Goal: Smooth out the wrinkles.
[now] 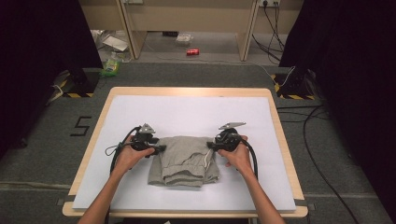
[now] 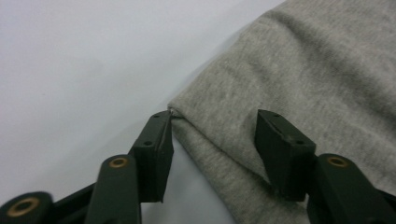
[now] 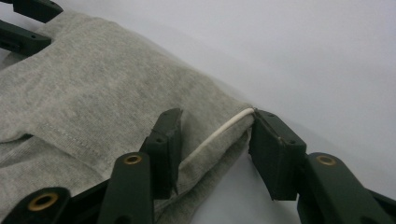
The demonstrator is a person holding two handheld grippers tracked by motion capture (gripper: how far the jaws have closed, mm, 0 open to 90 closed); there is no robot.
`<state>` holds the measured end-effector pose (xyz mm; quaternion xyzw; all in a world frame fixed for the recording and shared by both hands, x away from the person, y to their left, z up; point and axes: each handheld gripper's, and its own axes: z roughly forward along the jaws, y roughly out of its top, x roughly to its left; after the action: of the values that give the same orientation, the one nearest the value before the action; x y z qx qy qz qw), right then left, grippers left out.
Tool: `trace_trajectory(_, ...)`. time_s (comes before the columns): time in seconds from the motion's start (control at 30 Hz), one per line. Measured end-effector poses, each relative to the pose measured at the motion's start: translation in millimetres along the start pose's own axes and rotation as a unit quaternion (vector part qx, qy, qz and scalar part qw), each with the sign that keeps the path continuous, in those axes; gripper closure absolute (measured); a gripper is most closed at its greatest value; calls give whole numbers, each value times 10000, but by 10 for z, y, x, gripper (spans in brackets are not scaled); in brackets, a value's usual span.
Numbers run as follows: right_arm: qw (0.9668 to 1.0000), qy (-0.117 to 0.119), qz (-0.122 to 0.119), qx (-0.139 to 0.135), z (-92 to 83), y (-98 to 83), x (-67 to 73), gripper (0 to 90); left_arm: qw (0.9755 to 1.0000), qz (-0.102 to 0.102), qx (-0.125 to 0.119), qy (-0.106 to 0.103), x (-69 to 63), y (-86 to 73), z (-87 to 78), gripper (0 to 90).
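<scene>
1. The high view is soft and low in detail, evenly lit from above; the white table sheet (image 1: 187,112) is the brightest area, without harsh glare.
2. Both upper corners of that view fall into near-black, and the floor around the table is dim.
3. Shadows on the sheet are faint and short, close under the hands.
4. In the left gripper view the white surface grades from pale grey to dimmer at the far left.
5. In both gripper views the jaws look slightly soft; the cloth weave (image 2: 299,70) is fairly sharp.
</scene>
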<state>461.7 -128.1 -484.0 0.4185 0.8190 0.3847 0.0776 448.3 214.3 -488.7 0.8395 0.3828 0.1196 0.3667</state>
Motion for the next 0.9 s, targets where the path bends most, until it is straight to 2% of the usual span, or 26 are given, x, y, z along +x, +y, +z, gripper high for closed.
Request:
trace_trajectory(0.1, 10000, 38, 40, -13, 4, -5, -3, 575, 10000, -62, -71, -14, -11, -17, -1, 540)
trace_trajectory(0.17, 9998, 94, 150, -42, 8, -14, -15, 601, 9999, -82, -101, -43, -12, -23, -2, 573)
trace_trajectory(0.23, 9997, 141, 208, -76, 9, -23, -24, 633, 9998, -60, -172, -65, -29, -31, 5, 652)
trace_trajectory(0.4, 9999, 50, 84, -117, 9, -13, 23, 715, 9997, 110, -199, -25, -70, -20, 13, 775)
trace_trajectory(0.5, 9999, 41, 44, -150, 1, -7, 38, 779, 9996, 173, -210, 28, -84, -15, 15, 801)
trace_trajectory(0.63, 9998, 35, -19, -172, 8, 20, 31, 808, 9994, 265, -200, 104, -96, 12, 26, 823)
trace_trajectory(0.77, 9997, -86, -45, -213, 41, 81, -4, 812, 9995, 153, -260, 123, -22, 67, 85, 824)
trace_trajectory(0.9, 9995, -170, 14, -283, 106, 159, -83, 812, 9993, 205, -214, 240, 55, 168, 161, 823)
